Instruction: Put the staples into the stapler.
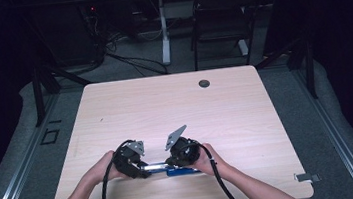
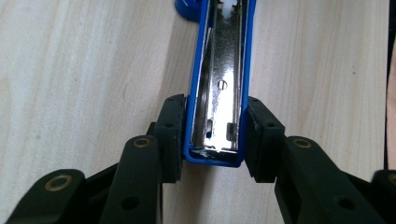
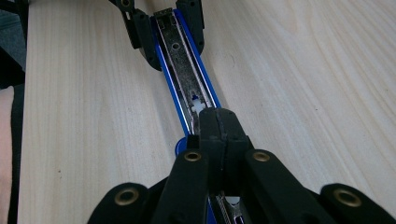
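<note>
- The blue stapler [image 2: 217, 88] lies on the pale wooden table [image 1: 175, 104], near its front edge, stretched between the two grippers with its shiny metal staple channel facing up.
- The left gripper [image 2: 214, 135] has its jaws closed on the near end of the stapler: one black pad presses each blue side wall, and the end of the body sits between them. No earlier moment is available to compare, so only the clamp itself can be stated.
- Ahead of the left gripper the stapler runs straight away from the jaws, and a rounded blue part shows at its far end.
- The right gripper [image 3: 219, 128] has its jaws brought fully together, pads meeting over the stapler's channel at the opposite end; whether anything is nipped between them cannot be told.
- Beyond the right gripper's jaws the channel leads up to the left gripper's pads, which flank it on both sides; a small white piece sits in the channel just in front of the closed jaws.
- In the high view the left gripper [image 1: 130, 161] and right gripper [image 1: 183, 152] face each other, stapler [image 1: 158, 167] between them, each held by a hand.
- No brand, label or writing can be read on the stapler or the grippers.
</note>
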Action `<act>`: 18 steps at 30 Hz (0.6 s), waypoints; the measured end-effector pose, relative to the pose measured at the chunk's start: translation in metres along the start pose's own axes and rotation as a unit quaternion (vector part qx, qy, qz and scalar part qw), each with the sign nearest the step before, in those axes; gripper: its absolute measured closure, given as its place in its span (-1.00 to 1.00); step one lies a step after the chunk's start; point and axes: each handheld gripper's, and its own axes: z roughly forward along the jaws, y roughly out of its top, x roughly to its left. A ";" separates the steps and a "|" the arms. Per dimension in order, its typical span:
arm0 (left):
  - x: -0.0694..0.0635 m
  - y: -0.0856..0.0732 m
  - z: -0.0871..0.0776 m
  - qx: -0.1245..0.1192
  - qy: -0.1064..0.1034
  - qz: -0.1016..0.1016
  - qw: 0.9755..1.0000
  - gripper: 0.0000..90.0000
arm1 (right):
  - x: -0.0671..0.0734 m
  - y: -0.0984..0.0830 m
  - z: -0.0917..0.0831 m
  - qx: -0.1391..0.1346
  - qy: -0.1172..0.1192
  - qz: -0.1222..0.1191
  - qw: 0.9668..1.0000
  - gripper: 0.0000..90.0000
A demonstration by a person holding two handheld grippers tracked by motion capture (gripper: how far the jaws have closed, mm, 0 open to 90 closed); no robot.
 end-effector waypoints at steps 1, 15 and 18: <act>0.000 0.000 -0.002 -0.003 0.001 0.000 1.000 0.42 | 0.000 0.000 0.000 -0.002 0.001 0.000 1.000 1.00; -0.006 0.003 -0.016 -0.036 0.019 0.024 0.999 0.44 | 0.002 0.002 -0.002 -0.010 0.000 -0.004 1.000 1.00; -0.007 0.004 -0.018 -0.041 0.022 0.026 0.999 0.44 | 0.001 0.001 -0.002 -0.010 0.001 -0.003 1.000 1.00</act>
